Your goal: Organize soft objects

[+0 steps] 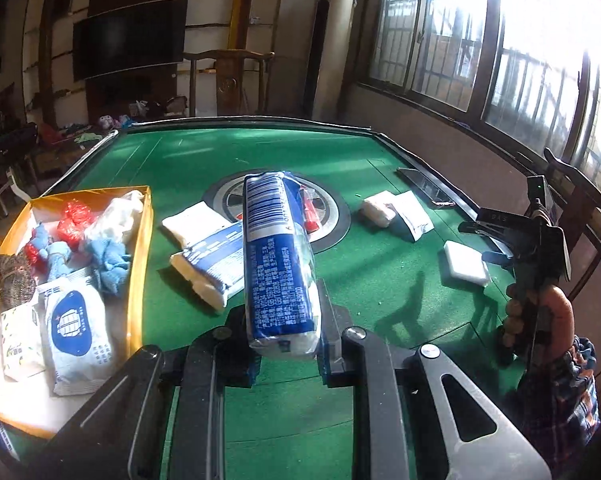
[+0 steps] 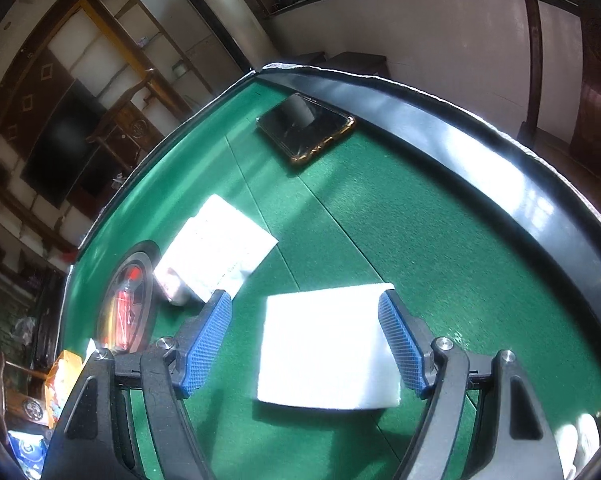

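Observation:
My left gripper is shut on a blue-and-white tissue pack, which sticks out forward above the green table. To its left stands a yellow-walled box holding soft packs, blue cloth and red bags. In the right wrist view my right gripper is open, its blue pads on either side of a white square pad lying on the felt. That pad also shows in the left wrist view, below the right gripper, held by a hand with a plaid sleeve.
Another blue pack and a white pack lie left of the round centre hub, which carries a red item. More white packs and a phone lie towards the raised black rim.

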A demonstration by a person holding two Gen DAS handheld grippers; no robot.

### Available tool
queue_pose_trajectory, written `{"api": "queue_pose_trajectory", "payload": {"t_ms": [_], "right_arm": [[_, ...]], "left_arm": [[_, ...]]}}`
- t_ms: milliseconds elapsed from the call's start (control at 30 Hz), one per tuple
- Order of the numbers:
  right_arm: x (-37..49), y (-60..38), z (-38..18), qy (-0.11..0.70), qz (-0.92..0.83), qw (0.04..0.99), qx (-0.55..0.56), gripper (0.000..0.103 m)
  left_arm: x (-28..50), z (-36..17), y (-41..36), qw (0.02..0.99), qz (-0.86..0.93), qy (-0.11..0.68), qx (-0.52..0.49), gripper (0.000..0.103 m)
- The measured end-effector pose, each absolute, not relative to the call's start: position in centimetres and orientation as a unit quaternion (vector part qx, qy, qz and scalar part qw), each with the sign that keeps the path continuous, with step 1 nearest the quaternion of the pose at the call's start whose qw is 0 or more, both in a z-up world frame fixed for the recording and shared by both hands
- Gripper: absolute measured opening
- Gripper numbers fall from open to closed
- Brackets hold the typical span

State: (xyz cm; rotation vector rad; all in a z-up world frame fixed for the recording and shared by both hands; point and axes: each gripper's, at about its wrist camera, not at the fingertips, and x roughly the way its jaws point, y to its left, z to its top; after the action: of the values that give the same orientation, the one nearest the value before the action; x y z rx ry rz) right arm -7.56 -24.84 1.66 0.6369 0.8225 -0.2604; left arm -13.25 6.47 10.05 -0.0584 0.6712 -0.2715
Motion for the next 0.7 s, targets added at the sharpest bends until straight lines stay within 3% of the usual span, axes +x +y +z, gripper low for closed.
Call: {"api": "queue_pose_trajectory", "payload": {"t_ms": [700], "right_arm": [[-7.1,-22.9,0.5,0.48,-0.173,0.837,0.199,0.078]], "left_arm": [[-19.0,7.9,21.2,0.945,0.015,0.31,-0.106,0.018]]}}
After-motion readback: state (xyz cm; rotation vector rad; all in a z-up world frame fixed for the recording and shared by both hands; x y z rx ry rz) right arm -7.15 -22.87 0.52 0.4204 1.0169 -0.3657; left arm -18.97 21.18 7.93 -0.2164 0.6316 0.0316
